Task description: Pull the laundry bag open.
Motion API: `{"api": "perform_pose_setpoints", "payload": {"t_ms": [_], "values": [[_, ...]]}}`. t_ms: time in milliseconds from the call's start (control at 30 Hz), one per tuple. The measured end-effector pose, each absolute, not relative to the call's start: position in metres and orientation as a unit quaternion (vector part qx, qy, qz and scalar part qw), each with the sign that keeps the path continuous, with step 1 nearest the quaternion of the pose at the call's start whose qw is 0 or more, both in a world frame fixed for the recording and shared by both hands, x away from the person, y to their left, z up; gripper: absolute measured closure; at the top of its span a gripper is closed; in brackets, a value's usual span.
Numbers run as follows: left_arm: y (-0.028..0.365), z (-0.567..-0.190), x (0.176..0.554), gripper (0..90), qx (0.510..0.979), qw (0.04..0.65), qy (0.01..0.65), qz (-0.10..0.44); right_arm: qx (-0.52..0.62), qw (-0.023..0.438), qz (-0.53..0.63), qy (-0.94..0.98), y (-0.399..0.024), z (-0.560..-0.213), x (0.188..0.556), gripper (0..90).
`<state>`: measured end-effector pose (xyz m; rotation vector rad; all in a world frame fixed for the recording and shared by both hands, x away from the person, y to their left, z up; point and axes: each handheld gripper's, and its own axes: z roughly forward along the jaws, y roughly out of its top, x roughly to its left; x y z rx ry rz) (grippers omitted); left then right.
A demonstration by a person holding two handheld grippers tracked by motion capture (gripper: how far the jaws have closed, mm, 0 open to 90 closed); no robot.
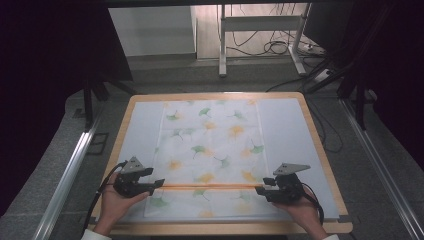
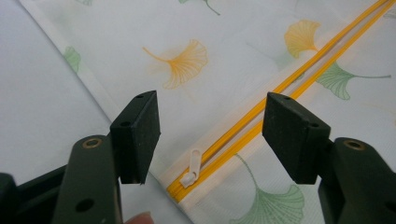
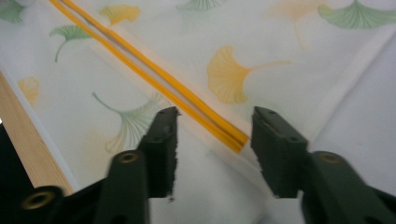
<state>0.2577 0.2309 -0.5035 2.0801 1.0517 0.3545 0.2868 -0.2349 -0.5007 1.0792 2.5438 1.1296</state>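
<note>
High view: both claws, left claw [image 1: 159, 184] and right claw [image 1: 260, 190], stand spread at the ends of the yellow zipper [image 1: 210, 186] on the leaf-print cloth [image 1: 210, 145].

No readable txt, labels, brands or nos. anywhere; cloth [image 1: 210, 150] has leaf print only.

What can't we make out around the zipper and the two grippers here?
- Zipper, left gripper view: far end cut off by the frame's top edge.
- Slider pull, high view: too small to tell.
- Right gripper jaws: edges blurred; whether they touch the cloth can't be told.
- Cloth's inside: hidden.
</note>
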Motion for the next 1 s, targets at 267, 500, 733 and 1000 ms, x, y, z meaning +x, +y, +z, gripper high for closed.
{"api": "perform_pose_setpoints", "payload": {"t_ms": [267,500,733,1000], "values": [[0.211,-0.5,0.251,33.7,0.822,0.384,0.392,0.153,0.37,0.084,0.403,0.833,-0.233,-0.497,0.305,36.9],[0.202,-0.506,0.248,32.2,0.816,0.382,0.397,0.176,0.366,0.11,0.393,0.836,-0.226,-0.501,0.319,34.9],[0.213,-0.511,0.242,32.1,0.801,0.385,0.416,0.19,0.36,0.114,0.395,0.837,-0.237,-0.502,0.312,34.9],[0.222,-0.514,0.239,32.1,0.795,0.387,0.426,0.192,0.355,0.111,0.408,0.834,-0.243,-0.499,0.309,34.8]]}}
